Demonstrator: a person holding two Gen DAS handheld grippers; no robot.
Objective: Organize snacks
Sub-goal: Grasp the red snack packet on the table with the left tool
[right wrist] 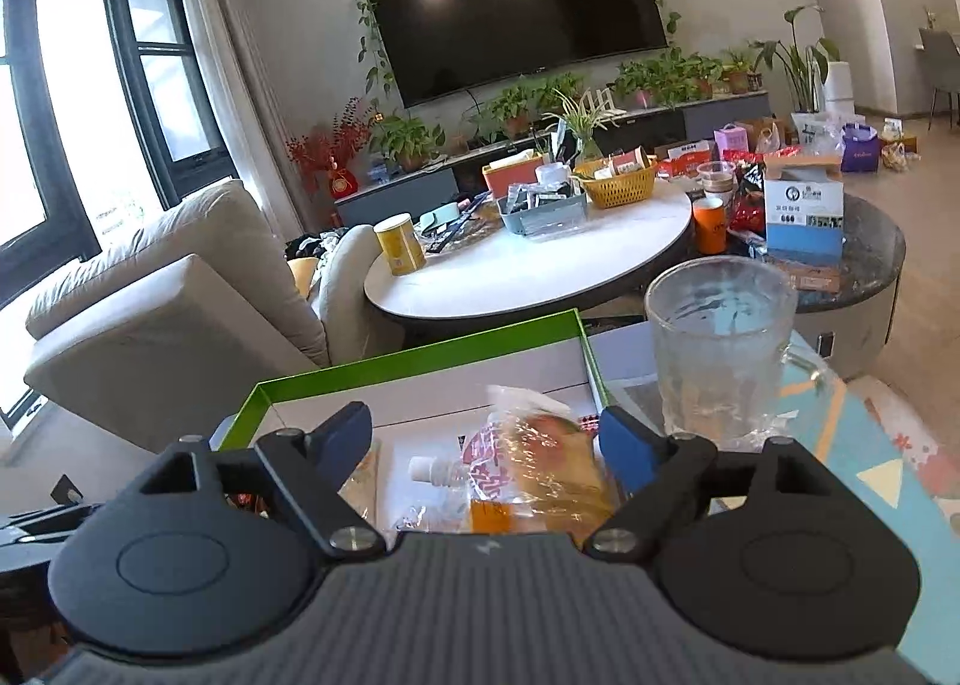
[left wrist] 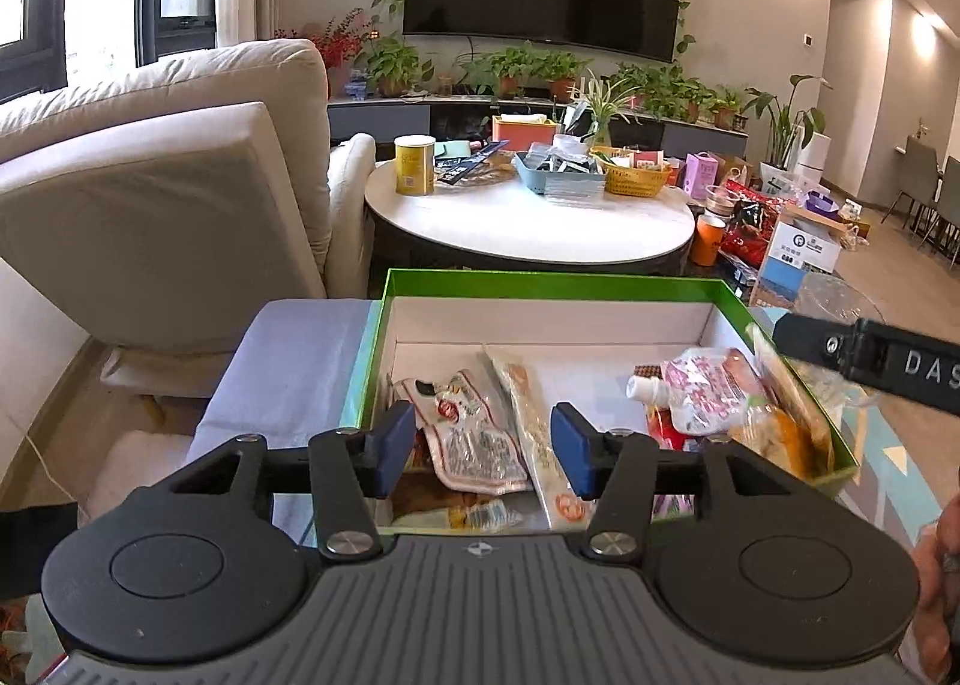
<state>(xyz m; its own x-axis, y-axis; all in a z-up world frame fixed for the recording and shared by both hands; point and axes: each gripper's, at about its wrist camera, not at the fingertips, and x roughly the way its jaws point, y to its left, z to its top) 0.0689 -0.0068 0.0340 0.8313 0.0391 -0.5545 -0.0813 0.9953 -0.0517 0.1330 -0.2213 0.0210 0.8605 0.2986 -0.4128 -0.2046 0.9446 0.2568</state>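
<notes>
A green-rimmed box [left wrist: 540, 280] with a white inside holds several snack packets. A red-and-white packet [left wrist: 474, 439] and a long pale packet [left wrist: 531, 427] lie at its left and middle. A pink spout pouch [left wrist: 702, 385] and a clear-wrapped orange snack [left wrist: 774, 427] lie at its right. My left gripper [left wrist: 485, 445] is open above the left packets, holding nothing. My right gripper [right wrist: 489, 445] is open over the box [right wrist: 420, 352], above the wrapped snack [right wrist: 552, 463] and spout pouch [right wrist: 474, 460]. One right finger [left wrist: 864, 352] shows in the left wrist view.
A glass mug [right wrist: 720, 343] stands just right of the box on a patterned surface. A beige sofa [left wrist: 156, 187] is at the left. A round white table [left wrist: 528, 223] with a yellow tin, baskets and clutter stands behind.
</notes>
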